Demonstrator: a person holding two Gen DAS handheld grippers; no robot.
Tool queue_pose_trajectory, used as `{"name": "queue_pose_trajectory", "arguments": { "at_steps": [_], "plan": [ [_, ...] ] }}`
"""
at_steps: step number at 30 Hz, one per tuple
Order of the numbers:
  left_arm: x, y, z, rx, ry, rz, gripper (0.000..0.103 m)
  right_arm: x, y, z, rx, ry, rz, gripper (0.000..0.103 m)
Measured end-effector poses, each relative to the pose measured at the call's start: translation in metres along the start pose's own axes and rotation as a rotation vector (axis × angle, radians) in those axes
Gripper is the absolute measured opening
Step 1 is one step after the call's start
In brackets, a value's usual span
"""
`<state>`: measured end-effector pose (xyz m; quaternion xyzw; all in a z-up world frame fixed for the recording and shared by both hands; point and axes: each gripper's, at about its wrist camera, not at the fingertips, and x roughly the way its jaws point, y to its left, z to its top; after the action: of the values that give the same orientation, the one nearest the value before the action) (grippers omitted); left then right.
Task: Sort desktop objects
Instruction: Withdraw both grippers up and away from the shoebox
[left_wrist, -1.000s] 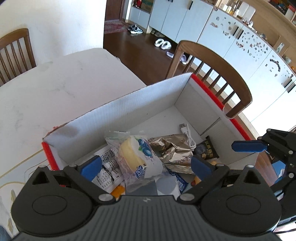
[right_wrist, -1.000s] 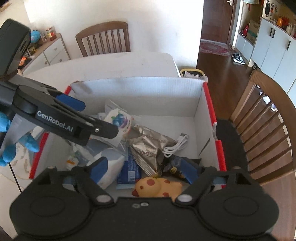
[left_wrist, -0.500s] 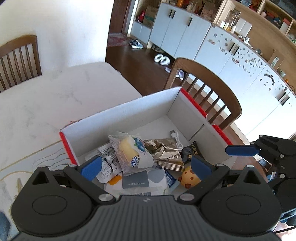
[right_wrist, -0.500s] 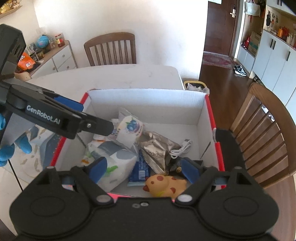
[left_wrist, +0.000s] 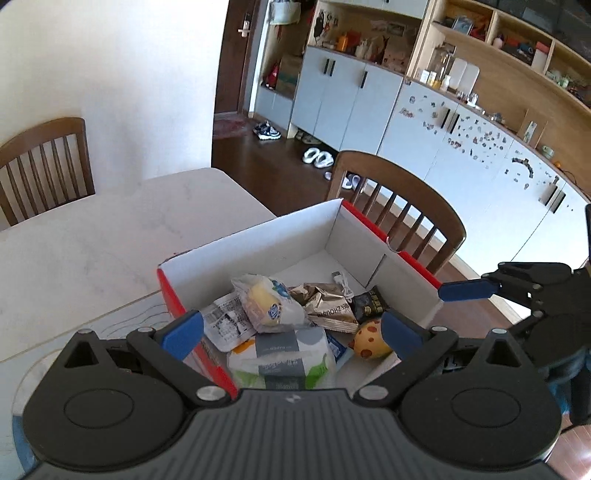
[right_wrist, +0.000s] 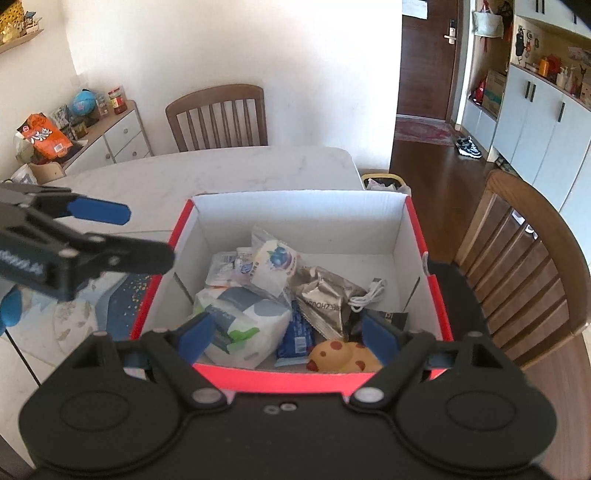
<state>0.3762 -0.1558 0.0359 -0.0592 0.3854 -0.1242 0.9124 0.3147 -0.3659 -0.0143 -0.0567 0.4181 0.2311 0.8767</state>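
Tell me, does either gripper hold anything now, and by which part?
Nothing is held. The left gripper and the right gripper are both open, above the red box.

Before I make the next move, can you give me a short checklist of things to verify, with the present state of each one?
1. Left gripper open and holding nothing: ok.
2. Right gripper open and holding nothing: ok.
3. Both grippers out of the box, not touching the things in it: ok.
4. The two grippers apart from each other: ok.
5. Bread packet lying in the box on top of the pile: ok.
6. More things on the table left to sort: cannot tell, only part of it shows.
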Motion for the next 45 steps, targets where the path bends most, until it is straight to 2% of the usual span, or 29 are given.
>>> {"name": "queue_pose_trajectory", "arguments": {
  "at_steps": [7,15,20,28,32,42,45],
  "plan": [
    [-0.044,0.002,-0.021,0.046,-0.115,0.012,0.103,-0.012,0.015,-0.006,-0.007,-0.027,-0.021,0.089],
    [-0.073,0.005,-0.046,0.114,-0.216,0.032,0.103,-0.028,0.031,-0.012,-0.001,-0.103,-0.065,0.089],
    [-0.081,0.005,-0.054,0.133,-0.221,0.028,0.103,-0.036,0.040,-0.019,0.017,-0.149,-0.086,0.089],
    [-0.091,0.014,-0.071,0.104,-0.215,0.015,0.103,-0.045,0.055,-0.038,0.085,-0.211,-0.120,0.089],
    [-0.096,0.018,-0.080,0.100,-0.226,0.051,0.103,-0.047,0.068,-0.047,0.082,-0.228,-0.153,0.089],
    [-0.106,0.033,-0.101,0.085,-0.201,0.080,0.103,-0.046,0.100,-0.071,0.063,-0.250,-0.191,0.089],
    [-0.106,0.035,-0.110,0.104,-0.198,0.137,0.103,-0.045,0.105,-0.076,0.088,-0.254,-0.210,0.089]
  ]
}}
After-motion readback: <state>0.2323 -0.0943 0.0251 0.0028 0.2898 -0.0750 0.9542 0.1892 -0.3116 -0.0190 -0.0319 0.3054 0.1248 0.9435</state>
